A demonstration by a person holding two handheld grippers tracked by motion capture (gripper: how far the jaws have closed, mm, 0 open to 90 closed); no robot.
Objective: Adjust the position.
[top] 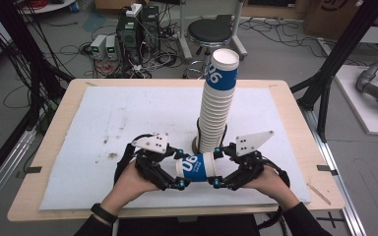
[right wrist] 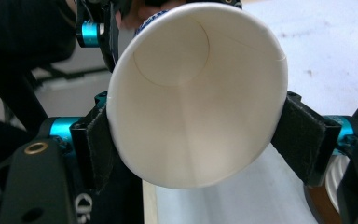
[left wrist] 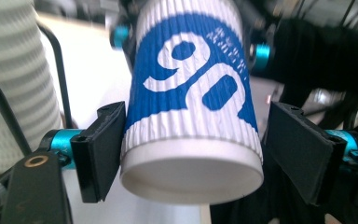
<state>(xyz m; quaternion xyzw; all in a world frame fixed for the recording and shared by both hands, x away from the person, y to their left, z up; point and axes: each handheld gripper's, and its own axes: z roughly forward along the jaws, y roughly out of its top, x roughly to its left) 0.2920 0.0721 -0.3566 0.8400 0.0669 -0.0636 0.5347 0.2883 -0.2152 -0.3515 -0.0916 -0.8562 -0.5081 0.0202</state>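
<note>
Cup [top: 198,166] lies sideways above desk's [top: 275,91] near edge, between both grippers. Right gripper [right wrist: 191,135] clamps its open mouth, pads pressing the rim. Left gripper [left wrist: 193,154] straddles base end, half open, right pad clear. Stack [top: 219,103] stands just behind.

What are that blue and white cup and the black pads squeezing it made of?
The cup looks like paper: ribbed, corrugated matte sleeve outside and, in the right gripper view, a smooth white lining with a seam. The pads look like soft black foam or rubber, matte and slightly fuzzy; which one is unclear.
</note>
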